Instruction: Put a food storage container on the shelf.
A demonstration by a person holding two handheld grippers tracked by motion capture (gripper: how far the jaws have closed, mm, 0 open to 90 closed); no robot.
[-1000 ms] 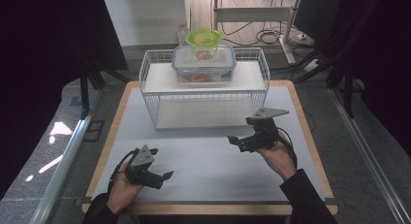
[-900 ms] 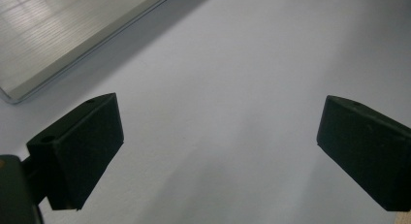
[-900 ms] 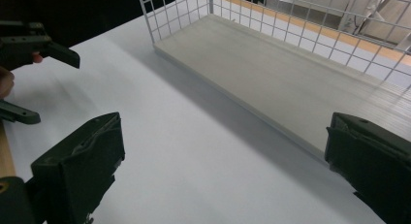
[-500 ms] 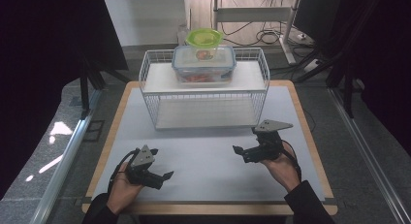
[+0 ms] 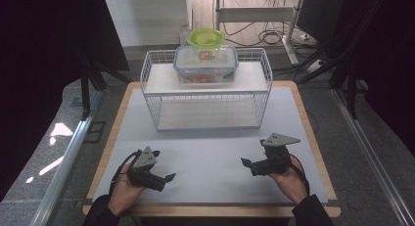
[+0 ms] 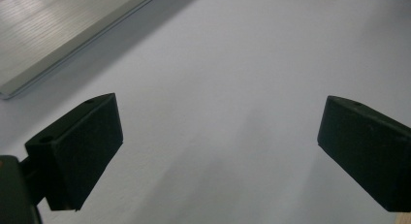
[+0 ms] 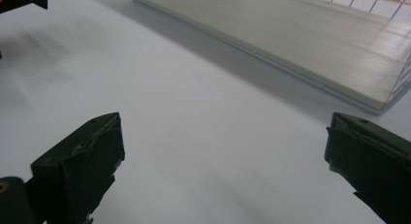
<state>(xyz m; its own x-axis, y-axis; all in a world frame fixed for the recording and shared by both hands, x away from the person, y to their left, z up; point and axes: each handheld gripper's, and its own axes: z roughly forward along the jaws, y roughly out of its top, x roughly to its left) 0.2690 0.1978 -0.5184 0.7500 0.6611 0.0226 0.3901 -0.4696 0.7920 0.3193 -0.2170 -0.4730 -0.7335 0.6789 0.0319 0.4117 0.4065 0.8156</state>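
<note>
Containers, a clear lidded box (image 5: 206, 64) with a green bowl (image 5: 206, 39) on it, sit atop the wire rack (image 5: 155, 96), well beyond both grippers; left gripper (image 5: 167, 177) and right gripper (image 5: 244, 162) rest low on the bench (image 5: 210, 152), fingers apart, roughly equally far.

Ahead of our fingers, well apart from them, we see a white wire rack (image 5: 205, 96) standing at the far side of the pale surface (image 5: 210, 147). On its top shelf rests a clear box with a blue-rimmed lid (image 5: 205, 64), and a green-lidded bowl (image 5: 206, 40) sits on that box. The bare surface lies under and between our fingers, and the rack's lower shelf (image 7: 310, 44) lies beyond them.
</note>
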